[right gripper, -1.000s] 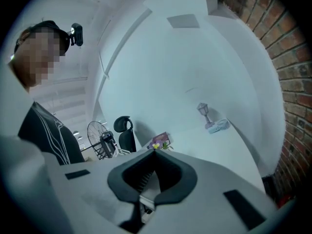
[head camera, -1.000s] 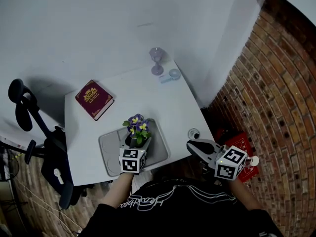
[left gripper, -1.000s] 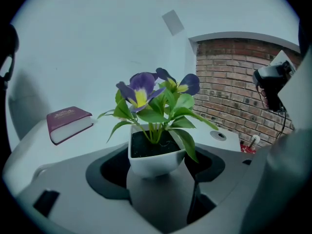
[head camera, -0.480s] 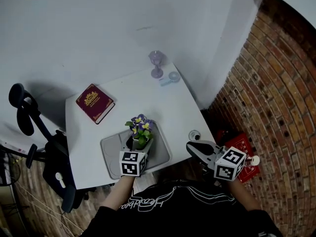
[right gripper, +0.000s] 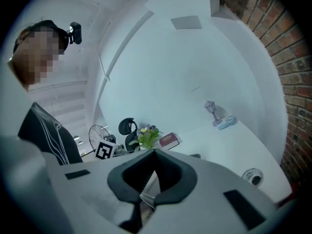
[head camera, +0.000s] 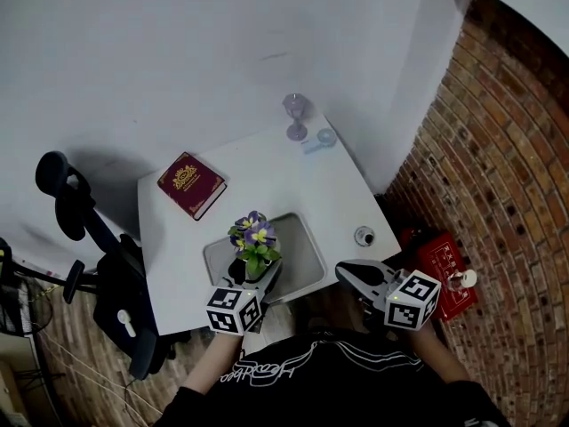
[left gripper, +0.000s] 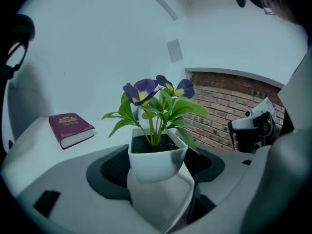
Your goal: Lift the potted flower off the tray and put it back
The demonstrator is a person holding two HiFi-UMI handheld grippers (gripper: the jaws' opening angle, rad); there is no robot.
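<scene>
The potted flower [head camera: 254, 241], purple and yellow blooms in a small white square pot [left gripper: 157, 156], hangs over the near left part of the grey tray [head camera: 302, 249]. My left gripper [head camera: 252, 276] is shut on the pot, one jaw on each side of it in the left gripper view [left gripper: 158, 169]. The pot's underside shows there with the tray well below it. Off the table's near right corner, my right gripper [head camera: 349, 272] is shut with nothing in it [right gripper: 153, 156]. The flower [right gripper: 146, 136] shows small and far in the right gripper view.
A dark red book [head camera: 191, 184] lies at the table's far left. A glass goblet [head camera: 294, 114] and a small pale blue object [head camera: 322, 139] stand at the far right corner. A small round object [head camera: 364, 236] sits near the right edge. An office chair [head camera: 98, 265] stands left; a brick wall [head camera: 498, 149] rises right.
The pot, still in my left gripper, has come up and toward me, from the tray's middle to over its near left part. The right gripper has hardly moved.
</scene>
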